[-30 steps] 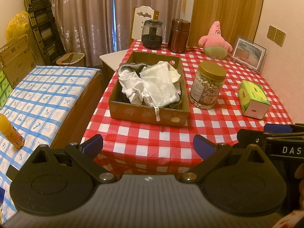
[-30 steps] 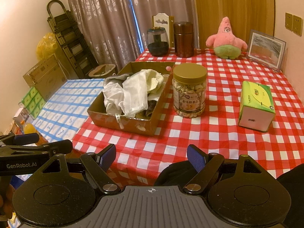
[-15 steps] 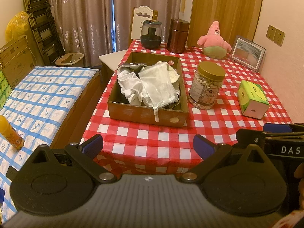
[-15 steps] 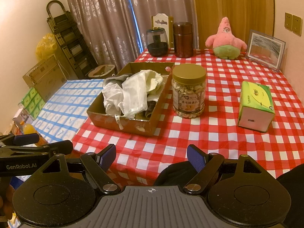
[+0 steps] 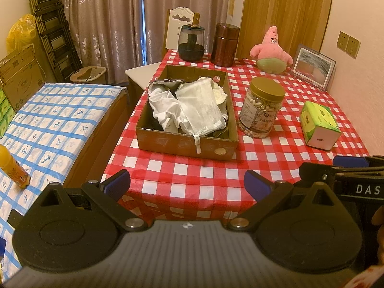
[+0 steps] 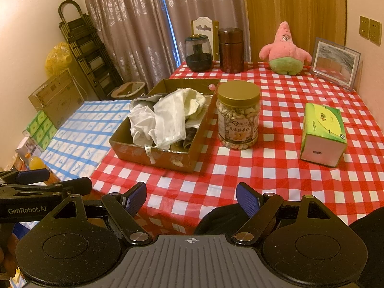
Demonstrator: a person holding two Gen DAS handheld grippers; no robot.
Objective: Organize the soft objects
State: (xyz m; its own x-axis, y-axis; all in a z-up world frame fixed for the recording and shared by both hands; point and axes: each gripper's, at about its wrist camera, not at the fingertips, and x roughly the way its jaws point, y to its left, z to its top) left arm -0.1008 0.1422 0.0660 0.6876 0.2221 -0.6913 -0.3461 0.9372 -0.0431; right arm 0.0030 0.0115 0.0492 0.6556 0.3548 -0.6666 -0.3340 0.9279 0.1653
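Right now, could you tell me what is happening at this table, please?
A person holds a hand-held gripper in each hand at the near edge of the table. The left hand-held gripper and the right hand-held gripper are both open and empty. Nothing is being handled. The cardboard box holds a heap of white cloths, and the pink plush toy sits at the far end.

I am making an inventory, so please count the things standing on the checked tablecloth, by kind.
Jars and canisters: 3: nut jar, dark glass jar, brown canister
Boxes: 2: cardboard box, tissue box
Plush toys: 1: pink star
Picture frames: 1
Total: 7
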